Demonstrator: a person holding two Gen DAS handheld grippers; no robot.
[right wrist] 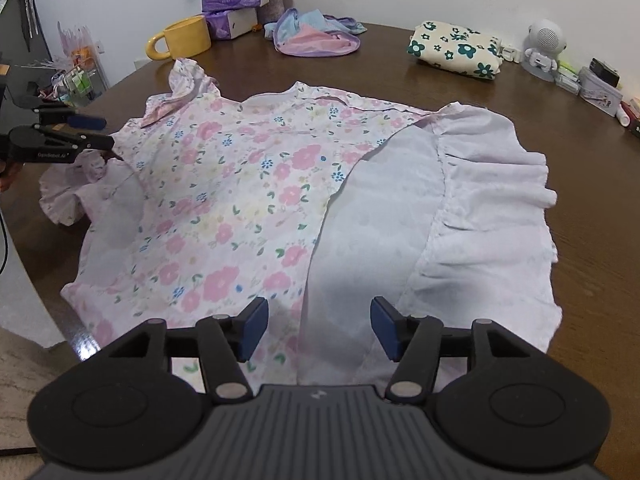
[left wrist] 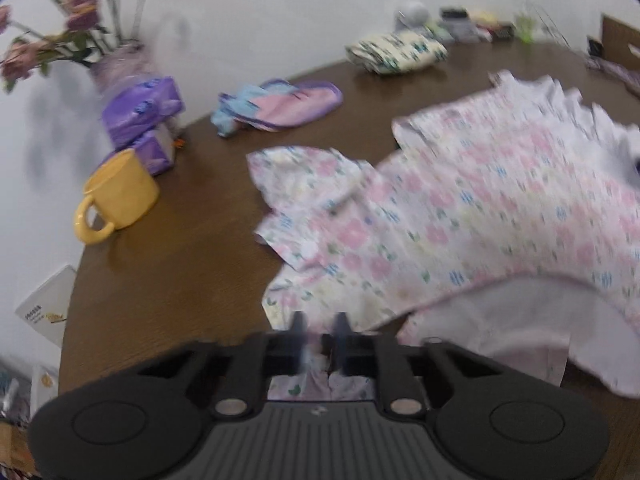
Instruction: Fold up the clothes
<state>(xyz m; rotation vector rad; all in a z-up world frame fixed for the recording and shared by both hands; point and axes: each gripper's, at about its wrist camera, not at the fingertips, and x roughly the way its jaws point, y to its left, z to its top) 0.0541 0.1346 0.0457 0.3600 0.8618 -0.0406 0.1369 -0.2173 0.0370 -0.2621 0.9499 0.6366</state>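
A pink floral dress (right wrist: 240, 200) lies spread on the round brown table (right wrist: 592, 240). Its right side is folded over and shows the plain white inside (right wrist: 400, 216). The right gripper (right wrist: 320, 328) hovers open over the near hem, blue pads wide apart with nothing pinched. In the blurred left wrist view the dress (left wrist: 460, 208) stretches away to the right, and the left gripper (left wrist: 320, 330) has its fingers close together with a floral edge of the cloth caught between them. From the right wrist view the left gripper (right wrist: 100, 136) is at the dress's left ruffled sleeve.
A yellow mug (right wrist: 186, 38) and purple tissue packs (right wrist: 232, 0) stand at the back left. A pastel garment (right wrist: 316, 34) and a folded cream floral cloth (right wrist: 456, 50) lie behind the dress. A white figurine (right wrist: 544, 48) and small boxes line the right rim. A flower vase (left wrist: 120, 64) stands behind the tissues.
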